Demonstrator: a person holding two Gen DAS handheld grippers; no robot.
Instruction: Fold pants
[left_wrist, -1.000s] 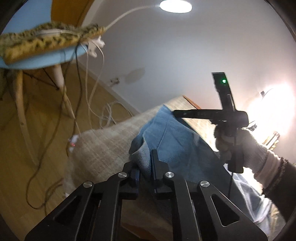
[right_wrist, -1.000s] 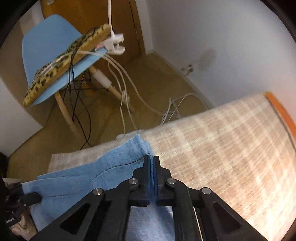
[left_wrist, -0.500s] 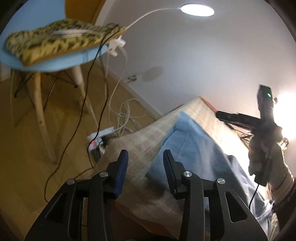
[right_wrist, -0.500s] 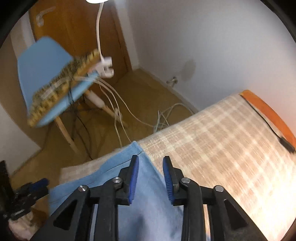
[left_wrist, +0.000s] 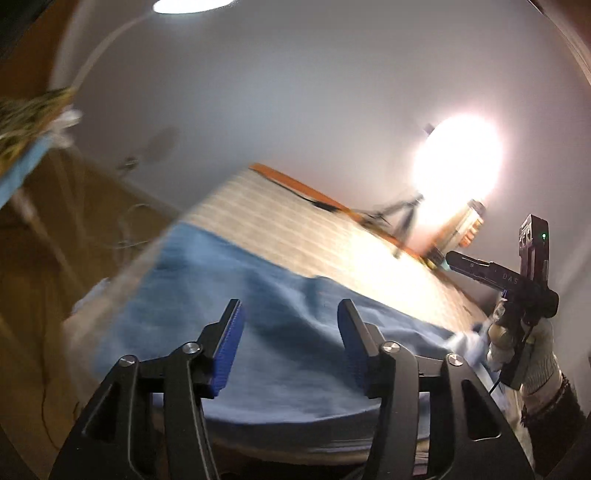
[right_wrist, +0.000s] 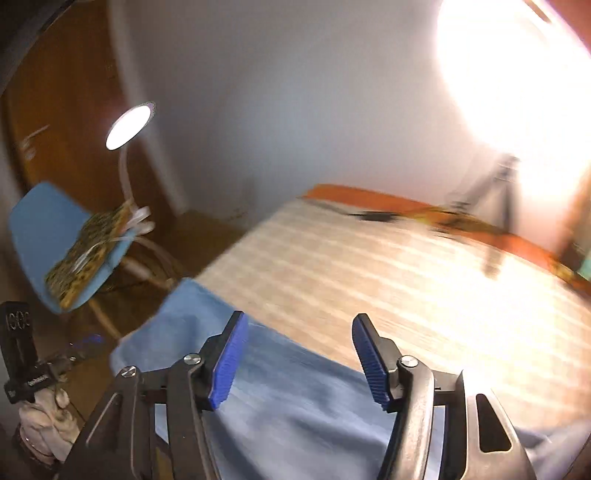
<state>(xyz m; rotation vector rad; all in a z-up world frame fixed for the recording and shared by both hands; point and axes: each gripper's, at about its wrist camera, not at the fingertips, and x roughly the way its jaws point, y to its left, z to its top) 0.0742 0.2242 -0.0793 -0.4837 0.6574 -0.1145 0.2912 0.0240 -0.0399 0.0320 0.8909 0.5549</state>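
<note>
We see both grippers built from black linkage arms with silver screws and ribbed blue pads (left_wrist: 229, 347). The right gripper (left_wrist: 448, 258) carries a green light, a thin black cable, and a pale knit glove (left_wrist: 535, 354) with bracelets.

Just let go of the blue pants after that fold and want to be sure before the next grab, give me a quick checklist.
1. Left gripper jaws just opened, no cloth between them: ok.
2. Right gripper jaws just opened, nothing between them: ok.
3. Blue fabric pants lying on the beige checked table cover: ok.
4. Pants' far edge inside the cover's edge: ok.
5. Fold lying flat, no wrinkles: cannot tell, blurred.
6. Black cable at the table's far side, apart from the pants: ok.
</note>
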